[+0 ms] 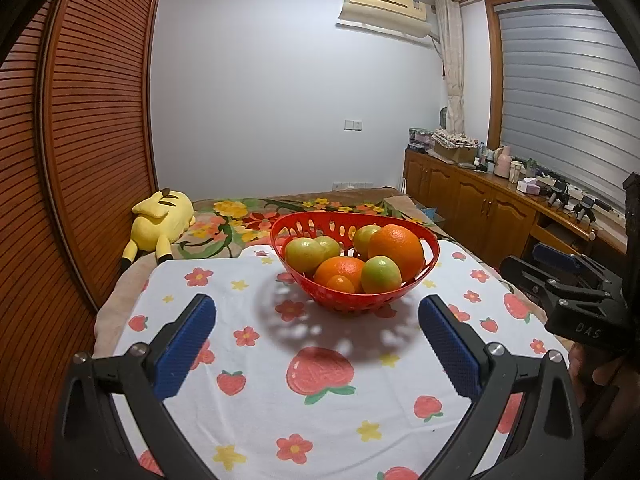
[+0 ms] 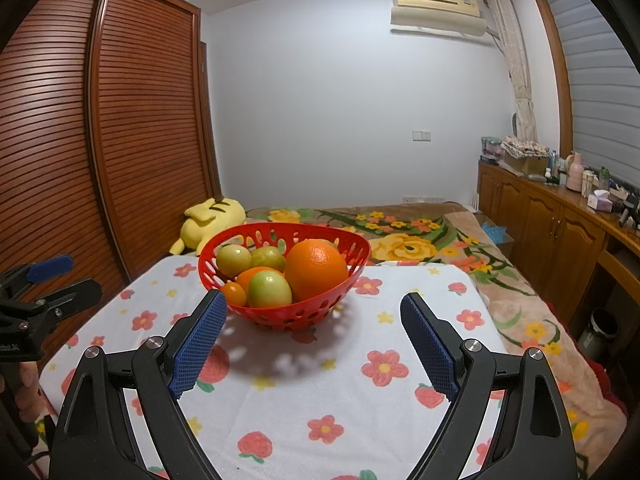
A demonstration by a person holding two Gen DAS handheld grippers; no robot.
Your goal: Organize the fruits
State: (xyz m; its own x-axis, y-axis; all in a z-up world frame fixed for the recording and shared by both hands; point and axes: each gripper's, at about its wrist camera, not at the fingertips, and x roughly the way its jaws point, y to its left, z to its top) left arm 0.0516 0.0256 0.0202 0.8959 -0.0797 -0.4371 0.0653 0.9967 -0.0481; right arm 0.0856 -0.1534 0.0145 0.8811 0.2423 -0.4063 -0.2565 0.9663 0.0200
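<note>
Fruits: all piled in red basket (image 1: 430, 258), at 12 o'clock from both grippers, on strawberry cloth (image 1: 320, 420); none loose on cloth.
Pile: big orange (image 1: 396, 252) at 3 o'clock side, greenish fruits (image 1: 306, 255) around, small orange one (image 1: 341, 284) at 6 o'clock rim.
Left gripper (image 1: 317, 344): fingers apart, empty, short of basket.
Right gripper (image 2: 313, 344): spread wide, empty.
Stage: fits sorted-already or about-to-unload; cannot tell.
Handling: round, prone to rolling; grip across widest part.
Obstacles: plush toy (image 1: 160, 220) at 10 o'clock, well clear.

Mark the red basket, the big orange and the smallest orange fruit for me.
red basket (image 1: 430, 258): left wrist view, bare rim on the right side.
big orange (image 2: 316, 270): right wrist view, middle of its peel.
smallest orange fruit (image 1: 340, 284): left wrist view, middle of its front face.
</note>
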